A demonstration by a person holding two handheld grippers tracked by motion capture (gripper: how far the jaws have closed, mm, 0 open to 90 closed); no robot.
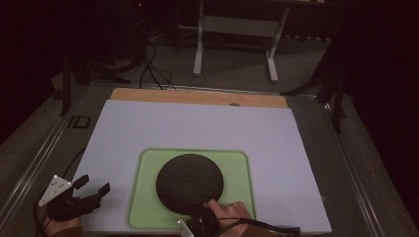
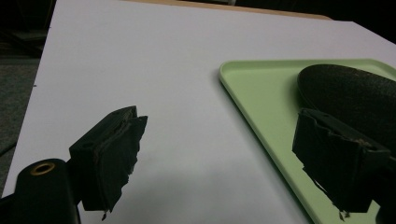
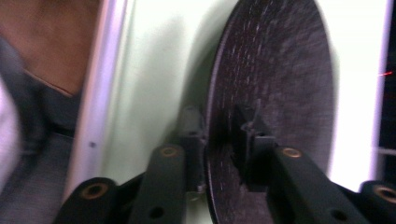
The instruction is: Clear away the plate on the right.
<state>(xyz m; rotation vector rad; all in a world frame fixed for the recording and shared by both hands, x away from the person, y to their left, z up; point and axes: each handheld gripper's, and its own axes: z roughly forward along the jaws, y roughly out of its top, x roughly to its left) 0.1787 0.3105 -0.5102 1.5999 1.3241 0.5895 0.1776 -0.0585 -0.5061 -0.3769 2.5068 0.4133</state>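
A round black woven mat [image 1: 190,181] lies over a light green tray [image 1: 146,197] on a pale sheet. My right gripper [image 1: 203,217] at the front edge is shut on the mat's near rim. In the right gripper view the mat [image 3: 275,84] stands edge-on between the jaws, one finger under it and one on top, with the gripper [image 3: 219,135] clamped on the rim. My left gripper [image 1: 94,185] hovers open over the sheet left of the tray. In the left gripper view its fingers [image 2: 116,149] stand wide apart, with the tray [image 2: 261,102] and mat [image 2: 350,93] to the right.
The pale sheet [image 1: 197,123] covers a wooden table [image 1: 197,96]. A white-legged table frame [image 1: 237,44] and cables [image 1: 153,69] stand on the floor beyond. Dark stands flank the table on both sides.
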